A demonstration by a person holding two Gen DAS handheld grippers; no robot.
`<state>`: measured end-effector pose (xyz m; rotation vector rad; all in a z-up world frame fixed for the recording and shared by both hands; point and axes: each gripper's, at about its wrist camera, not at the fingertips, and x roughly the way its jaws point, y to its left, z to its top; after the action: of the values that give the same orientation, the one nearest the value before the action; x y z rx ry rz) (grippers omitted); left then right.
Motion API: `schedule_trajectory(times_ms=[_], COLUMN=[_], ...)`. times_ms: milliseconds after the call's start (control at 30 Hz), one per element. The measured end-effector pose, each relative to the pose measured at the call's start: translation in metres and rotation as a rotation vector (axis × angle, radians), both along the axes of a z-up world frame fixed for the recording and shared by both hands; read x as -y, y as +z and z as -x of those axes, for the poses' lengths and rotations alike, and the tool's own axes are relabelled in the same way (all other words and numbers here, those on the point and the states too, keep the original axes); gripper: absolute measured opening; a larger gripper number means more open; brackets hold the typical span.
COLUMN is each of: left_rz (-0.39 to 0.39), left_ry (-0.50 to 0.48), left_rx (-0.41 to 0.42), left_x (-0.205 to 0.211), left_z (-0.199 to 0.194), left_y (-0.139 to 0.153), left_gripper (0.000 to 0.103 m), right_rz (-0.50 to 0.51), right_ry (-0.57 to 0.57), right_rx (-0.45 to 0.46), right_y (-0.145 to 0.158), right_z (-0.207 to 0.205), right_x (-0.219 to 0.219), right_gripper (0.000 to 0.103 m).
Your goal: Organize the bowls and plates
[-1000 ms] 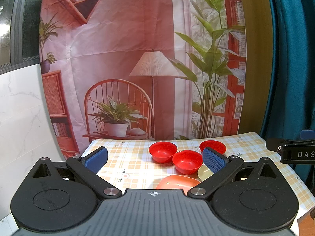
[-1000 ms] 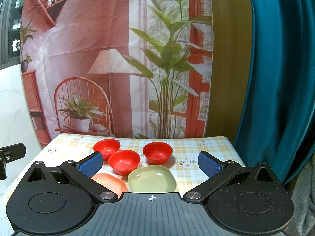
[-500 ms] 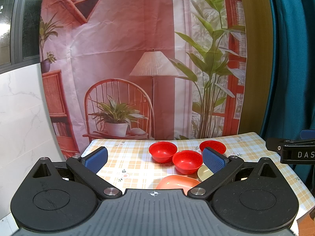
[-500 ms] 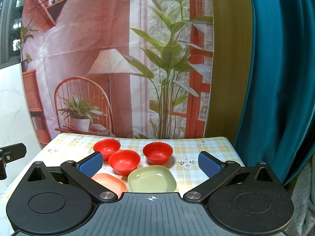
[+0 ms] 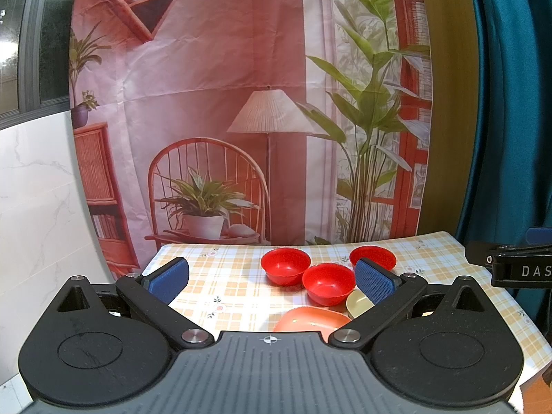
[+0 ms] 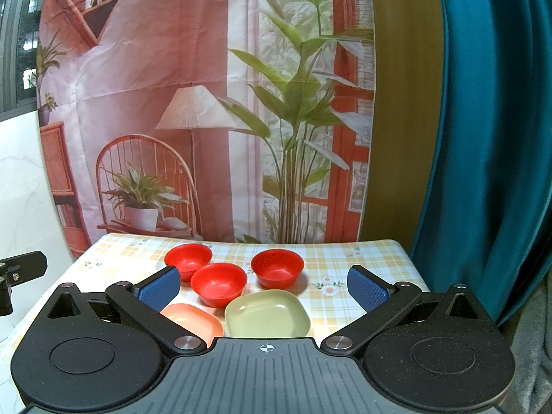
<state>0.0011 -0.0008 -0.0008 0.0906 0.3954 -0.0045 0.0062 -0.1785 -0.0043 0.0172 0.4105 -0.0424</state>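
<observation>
Red bowls: three on the checked tablecloth (image 6: 362,258) — far-left bowl (image 6: 188,258), middle bowl (image 6: 218,280), right bowl (image 6: 277,267).
Square dishes: two, nearer the cameras — salmon-pink dish (image 6: 196,321) and olive-green dish (image 6: 267,314), side by side.
Same count from the left wrist: three red bowls again; pink dish partly hidden, green one mostly hidden behind a finger.
Grippers: two — left gripper (image 5: 272,276), right gripper (image 6: 264,289), both spread wide, nothing held.

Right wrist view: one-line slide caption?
Open right gripper hovers before three red bowls, a green plate and an orange plate on the checked tablecloth.
</observation>
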Motion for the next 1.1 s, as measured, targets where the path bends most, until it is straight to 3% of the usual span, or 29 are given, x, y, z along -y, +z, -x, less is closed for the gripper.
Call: schedule_trajectory(times_ms=[333, 500, 667, 800, 933, 1000, 1100], left_rz=[-0.010, -0.018, -0.019, -0.058, -0.068, -0.083, -0.117], left_ry=[0.017, 0.050, 0.074, 0.076, 0.069, 0.079, 0.081], left_rx=[-0.002, -0.002, 0.008, -0.035, -0.112, -0.135, -0.155], left_x=[-0.002, -0.006, -0.011, -0.009, -0.009, -0.006, -0.001], left_z=[-0.002, -0.011, -0.027, -0.047, -0.064, -0.069, -0.072], left_y=[-0.005, -0.012, -0.025, -0.044, -0.072, -0.086, -0.104], left_gripper=[0.103, 0.103, 0.103, 0.103, 0.103, 0.102, 0.101], right_rz=[-0.026, -0.072, -0.033, -0.049, -0.078, -0.049, 0.000], right_ry=[0.010, 0.082, 0.087, 0.101, 0.134, 0.101, 0.094], right_rx=[0.012, 0.086, 0.116, 0.074, -0.032, -0.100, -0.127], right_y=[0.000, -0.011, -0.029, -0.051, -0.080, -0.096, -0.121], right_z=[-0.002, -0.006, -0.025, -0.045, -0.064, -0.072, -0.076], right_x=[0.005, 0.014, 0.013, 0.016, 0.018, 0.014, 0.007], right_gripper=[0.103, 0.103, 0.103, 0.103, 0.103, 0.103, 0.103])
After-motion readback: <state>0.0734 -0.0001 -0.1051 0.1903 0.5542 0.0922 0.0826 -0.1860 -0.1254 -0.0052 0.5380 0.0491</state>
